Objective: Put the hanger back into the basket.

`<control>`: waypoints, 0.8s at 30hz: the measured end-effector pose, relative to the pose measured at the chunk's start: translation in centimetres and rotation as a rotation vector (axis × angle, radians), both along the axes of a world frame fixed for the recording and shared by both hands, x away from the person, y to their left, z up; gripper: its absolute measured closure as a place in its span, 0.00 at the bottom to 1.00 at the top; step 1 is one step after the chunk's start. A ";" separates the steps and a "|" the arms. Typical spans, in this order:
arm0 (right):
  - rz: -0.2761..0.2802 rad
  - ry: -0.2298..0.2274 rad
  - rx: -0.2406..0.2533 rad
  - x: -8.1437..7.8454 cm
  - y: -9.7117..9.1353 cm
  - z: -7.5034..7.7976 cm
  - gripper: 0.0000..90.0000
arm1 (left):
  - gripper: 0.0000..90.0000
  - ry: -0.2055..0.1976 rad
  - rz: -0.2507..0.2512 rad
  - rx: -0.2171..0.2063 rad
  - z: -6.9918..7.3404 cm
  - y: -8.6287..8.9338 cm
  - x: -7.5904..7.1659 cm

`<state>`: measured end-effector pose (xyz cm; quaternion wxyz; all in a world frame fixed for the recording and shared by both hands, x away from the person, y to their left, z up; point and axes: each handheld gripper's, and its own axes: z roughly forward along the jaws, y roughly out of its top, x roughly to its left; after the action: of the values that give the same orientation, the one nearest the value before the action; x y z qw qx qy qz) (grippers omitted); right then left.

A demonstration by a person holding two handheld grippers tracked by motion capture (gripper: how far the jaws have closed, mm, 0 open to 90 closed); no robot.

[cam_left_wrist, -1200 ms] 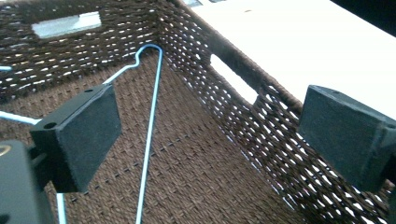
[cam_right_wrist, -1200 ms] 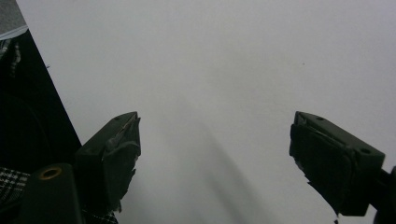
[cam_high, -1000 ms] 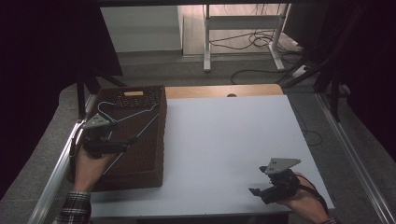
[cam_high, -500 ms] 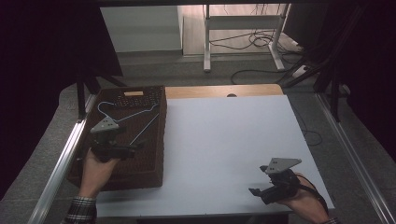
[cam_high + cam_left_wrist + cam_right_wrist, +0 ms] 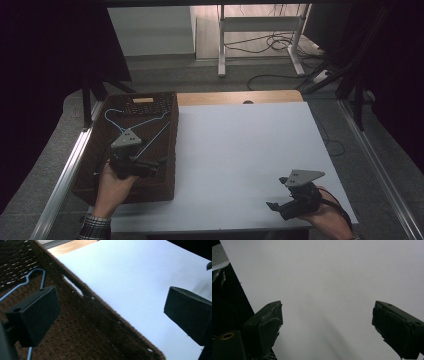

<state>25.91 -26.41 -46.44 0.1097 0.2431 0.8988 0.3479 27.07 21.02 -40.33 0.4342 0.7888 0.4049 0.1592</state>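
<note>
A brown wicker basket (image 5: 173, 150) stands at the left of the white table (image 5: 250, 150). A blue wire hanger (image 5: 145, 120) lies in it. My left gripper (image 5: 157, 165) hovers over the near half of the basket, pointing right, open and holding nothing. In the left gripper view the open gripper (image 5: 112, 307) straddles the basket rim (image 5: 100, 307), with the hanger's hook (image 5: 37, 269) behind the left jaw. My right gripper (image 5: 280, 204) rests low near the table's front right. There the gripper (image 5: 337, 325) is open over bare table (image 5: 324, 270); its jaws have just been opening, with nothing between them.
A wooden strip (image 5: 240, 97) borders the table's far edge. A metal rail (image 5: 65, 175) runs along the left side and another (image 5: 385, 175) along the right. Beyond the table, on the floor, are a desk frame (image 5: 220, 50) and cables (image 5: 270, 45).
My left hand has carried its gripper rightward, from the basket's left edge to over its middle. The right hand has stayed where it was.
</note>
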 end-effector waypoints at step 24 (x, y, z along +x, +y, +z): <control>-0.019 -0.010 0.049 -0.9 -0.1 0.2 0.06 | 0.00 -0.028 -0.106 -0.008 -0.9 -4.8 -2.2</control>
<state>24.97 -26.49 -46.24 0.1113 0.2525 0.8871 0.3700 24.88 16.23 -41.18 0.4509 0.8050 0.3571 0.1455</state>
